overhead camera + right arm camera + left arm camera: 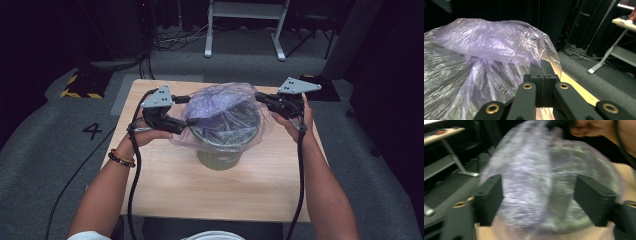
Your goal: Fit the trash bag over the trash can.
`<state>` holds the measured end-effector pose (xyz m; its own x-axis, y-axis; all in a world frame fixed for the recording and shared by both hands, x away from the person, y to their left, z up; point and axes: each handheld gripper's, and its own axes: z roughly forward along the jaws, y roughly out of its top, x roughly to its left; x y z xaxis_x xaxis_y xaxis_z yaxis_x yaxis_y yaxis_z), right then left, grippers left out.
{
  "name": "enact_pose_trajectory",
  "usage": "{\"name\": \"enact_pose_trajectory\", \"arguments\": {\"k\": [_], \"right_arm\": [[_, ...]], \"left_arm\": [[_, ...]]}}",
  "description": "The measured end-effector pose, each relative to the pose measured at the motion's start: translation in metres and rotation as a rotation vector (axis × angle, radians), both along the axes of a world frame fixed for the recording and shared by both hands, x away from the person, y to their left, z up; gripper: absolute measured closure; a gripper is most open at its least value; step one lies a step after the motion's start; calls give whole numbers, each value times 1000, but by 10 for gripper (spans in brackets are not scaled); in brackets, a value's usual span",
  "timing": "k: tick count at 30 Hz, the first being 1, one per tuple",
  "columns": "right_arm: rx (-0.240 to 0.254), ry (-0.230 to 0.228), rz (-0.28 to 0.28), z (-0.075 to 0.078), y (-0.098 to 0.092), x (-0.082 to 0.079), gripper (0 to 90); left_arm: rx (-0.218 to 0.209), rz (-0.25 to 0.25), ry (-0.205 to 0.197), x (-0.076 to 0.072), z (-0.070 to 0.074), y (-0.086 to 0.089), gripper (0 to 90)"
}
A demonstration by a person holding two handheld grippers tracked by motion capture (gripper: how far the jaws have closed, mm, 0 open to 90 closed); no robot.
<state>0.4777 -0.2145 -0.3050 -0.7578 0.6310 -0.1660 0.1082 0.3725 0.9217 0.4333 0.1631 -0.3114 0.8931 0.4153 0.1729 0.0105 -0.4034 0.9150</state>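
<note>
Two claws: R claw (pixel 543 72) pinches bag (pixel 220 107) edge, L claw (pixel 189 121) open.

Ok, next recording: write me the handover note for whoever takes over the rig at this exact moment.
Left hand-held gripper: jaws stand wide apart, with the purple plastic bag between them, pads not pressing on it.
Right hand-held gripper: shut on the bag's edge at the bin's far right.
Things: a green bin stands mid-table; the bag is draped over its mouth and bunched on top.
Done: the bag sits partly over the rim.
Left: probably re-grip on the left side, spread the film and pull it down round the rim.
</note>
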Motion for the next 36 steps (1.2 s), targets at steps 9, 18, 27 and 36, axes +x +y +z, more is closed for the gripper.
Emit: {"name": "enact_pose_trajectory", "arguments": {"k": [9, 18, 27, 36], "right_arm": [[3, 1, -4, 7, 8, 7, 900], [13, 12, -11, 9, 10, 8, 900], [-2, 32, -22, 5, 12, 12, 897], [34, 119, -27, -6, 2, 30, 885]], "left_arm": [[209, 80, -89, 4, 0, -13, 622], [154, 80, -131, 6, 6, 0, 900], [117, 90, -114, 13, 3, 9, 900], [9, 173, -26, 55, -8, 16, 900]]}}
